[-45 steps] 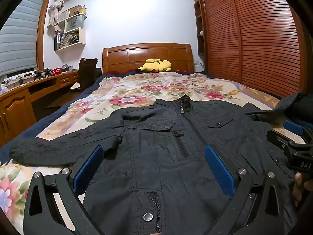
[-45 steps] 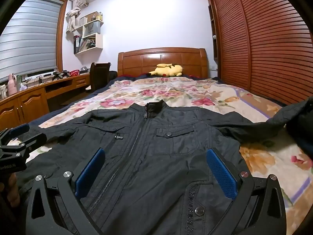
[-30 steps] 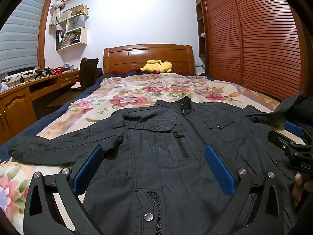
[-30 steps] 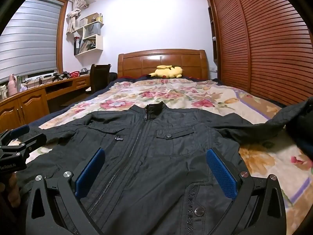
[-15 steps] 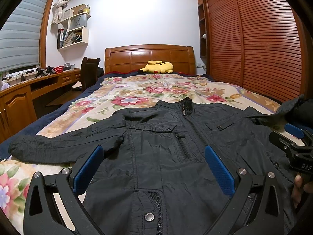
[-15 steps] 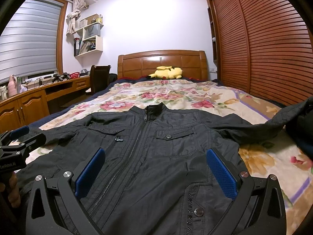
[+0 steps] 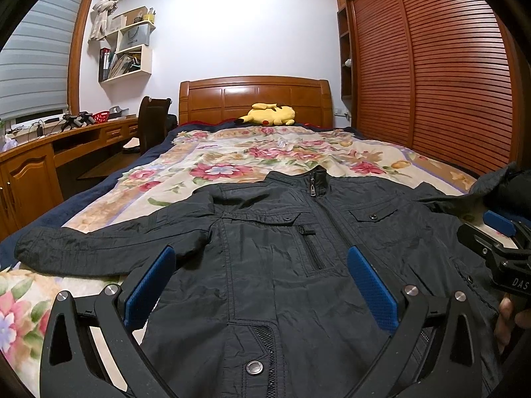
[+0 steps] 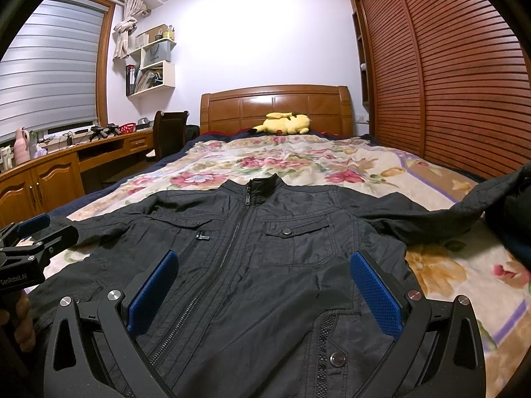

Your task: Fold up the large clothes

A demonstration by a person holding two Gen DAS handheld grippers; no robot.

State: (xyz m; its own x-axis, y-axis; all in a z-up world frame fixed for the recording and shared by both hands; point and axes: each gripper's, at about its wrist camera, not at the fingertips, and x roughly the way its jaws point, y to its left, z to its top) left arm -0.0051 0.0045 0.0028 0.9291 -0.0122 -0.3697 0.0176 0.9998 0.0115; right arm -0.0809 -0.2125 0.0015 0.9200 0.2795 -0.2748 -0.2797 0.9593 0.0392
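Observation:
A black zip-up jacket (image 7: 275, 258) lies front up and spread flat on the floral bedspread (image 7: 252, 156), collar towards the headboard. It also fills the right wrist view (image 8: 265, 265). Its left sleeve (image 7: 99, 245) stretches out sideways. Its right sleeve (image 8: 458, 212) runs up onto a dark heap at the right edge. My left gripper (image 7: 260, 265) is open and empty above the jacket's lower left part. My right gripper (image 8: 264, 270) is open and empty above the lower right part. Each gripper shows at the edge of the other's view.
A yellow plush toy (image 7: 268, 114) lies by the wooden headboard (image 7: 255, 98). A wooden desk (image 7: 49, 152) and a chair (image 7: 152, 122) stand left of the bed. A slatted wardrobe (image 7: 431, 76) runs along the right. A dark heap (image 8: 517, 222) sits on the bed's right side.
Both cameras have tilted down slightly, so the scene sits a little lower in the frames. The jacket has not moved and both grippers stay open.

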